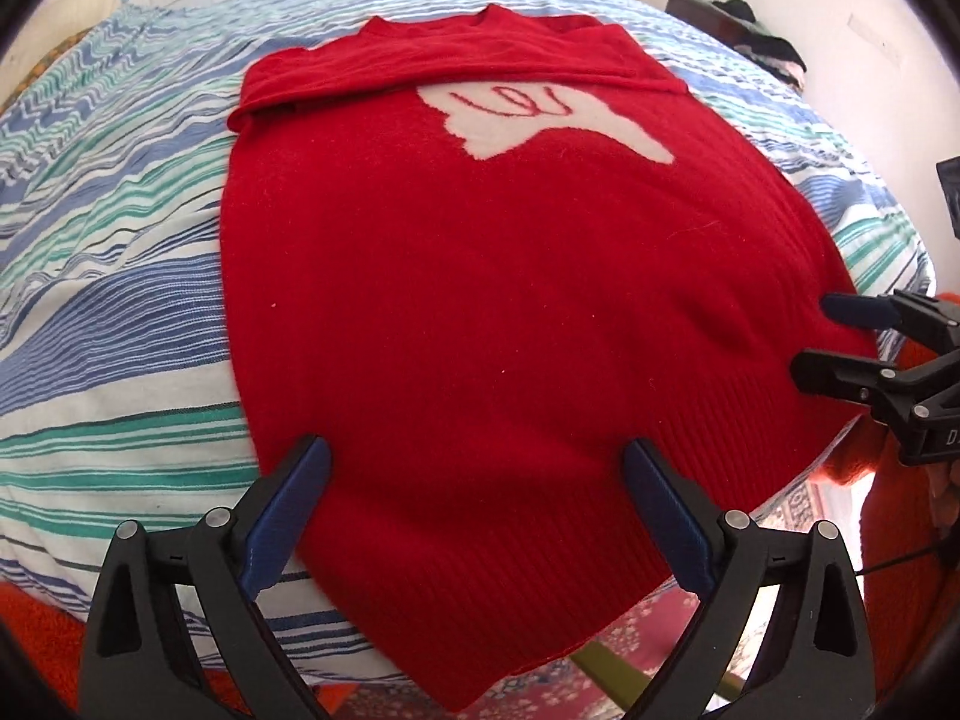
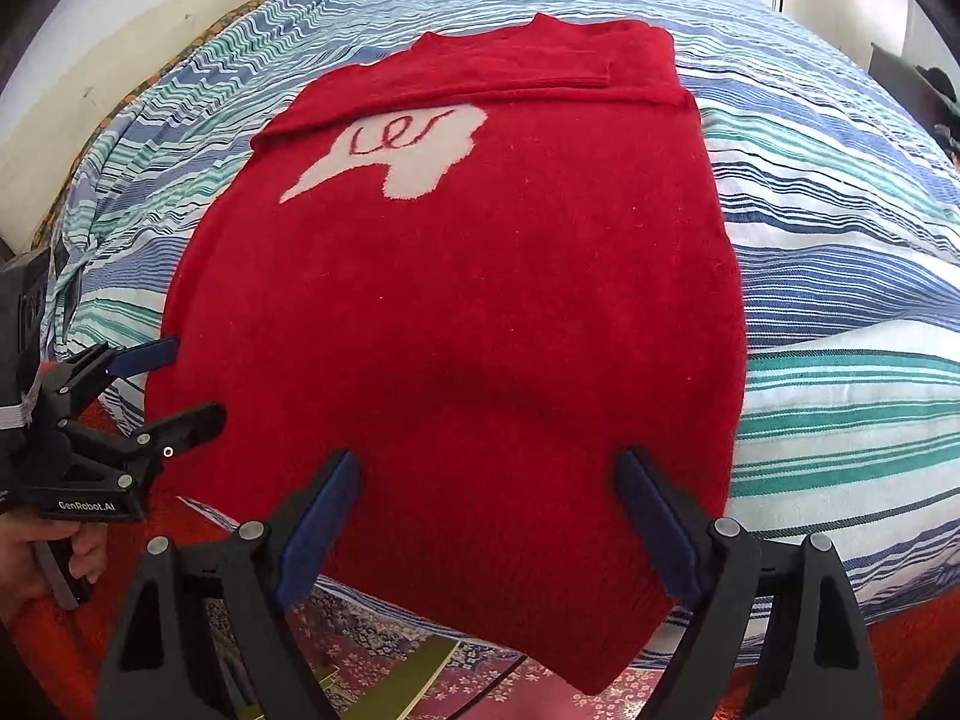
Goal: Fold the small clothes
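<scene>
One sweater [image 1: 480, 300] is all we count from the left wrist, red with one white patch [image 1: 540, 120] on its chest, lying flat on the striped bedspread [image 1: 120, 300] with its hem hanging a little over the near edge of the bed; both sleeves look already folded across the chest near the collar, so we judge the sleeve step done and the fold of the body, hem up toward the collar, yet to be made; the left gripper [image 1: 477, 516] hovers over the hem with its two blue-padded fingers spread wide, cloth showing in the gap but neither pad pressing on it, so it holds nothing; one more tool, the right gripper [image 1: 810, 336], shows at the right edge by the sweater's other bottom corner, its jaws apart and empty too; a dark cabinet [image 1: 720, 18] with clothes piled on it sits far off by the wall. From the right wrist we count again one sweater [image 2: 480, 330], one patch [image 2: 396, 156], one bedspread [image 2: 840, 240]; the right gripper [image 2: 489, 522] stands wide open above the hem, gripping nothing; the left gripper [image 2: 186, 378] sits at the sweater's left bottom corner, also open, held by one hand [image 2: 36, 564] low at the left; a patterned rug [image 2: 390, 660] lies below the bed's edge; two grippers in all, both empty, each near a hem corner, which we read as the set-up for the next fold.
</scene>
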Tool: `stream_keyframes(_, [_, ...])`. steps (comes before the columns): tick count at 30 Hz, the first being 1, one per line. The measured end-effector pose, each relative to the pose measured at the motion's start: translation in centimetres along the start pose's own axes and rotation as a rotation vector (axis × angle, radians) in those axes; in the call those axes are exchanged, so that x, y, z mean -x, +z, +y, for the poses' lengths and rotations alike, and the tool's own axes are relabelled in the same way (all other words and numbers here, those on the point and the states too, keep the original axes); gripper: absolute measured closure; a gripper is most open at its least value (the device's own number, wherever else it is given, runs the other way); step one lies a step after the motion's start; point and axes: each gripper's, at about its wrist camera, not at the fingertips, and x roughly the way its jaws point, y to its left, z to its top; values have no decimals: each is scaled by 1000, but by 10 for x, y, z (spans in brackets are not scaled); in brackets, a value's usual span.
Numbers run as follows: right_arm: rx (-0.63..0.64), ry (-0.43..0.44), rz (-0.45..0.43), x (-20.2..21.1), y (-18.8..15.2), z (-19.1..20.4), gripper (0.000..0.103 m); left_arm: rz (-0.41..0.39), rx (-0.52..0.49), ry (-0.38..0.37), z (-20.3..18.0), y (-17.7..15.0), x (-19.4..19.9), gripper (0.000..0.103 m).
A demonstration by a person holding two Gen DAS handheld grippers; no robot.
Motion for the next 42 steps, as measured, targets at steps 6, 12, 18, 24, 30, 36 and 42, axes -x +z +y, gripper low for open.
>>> stream_keyframes(6, [3, -6, -3, -1, -3, 0, 14, 4, 4, -9, 4, -1, 0, 4])
stream_keyframes(12, [7, -12, -3, 0, -3, 3, 14, 4, -1, -4, 3, -3, 1, 4])
stream_keyframes(18, [9, -13, -3, 0, -3, 2, 13, 4, -3, -2, 1, -3, 0, 3])
stream_keyframes(24, [14, -12, -5, -1, -4, 3, 13, 4, -3, -3, 0, -3, -1, 3])
stream_keyframes(30, [-89, 52, -75, 27, 2, -12, 14, -48, 105, -114, 19, 1, 26, 3])
stream_keyframes(36, [-336, 176, -150, 78, 8, -70, 14, -10, 332, -227, 66, -1, 48, 3])
stream_keyframes(42, [-420, 344, 155, 49, -9, -105, 15, 152, 464, -394, 75, -33, 32, 5])
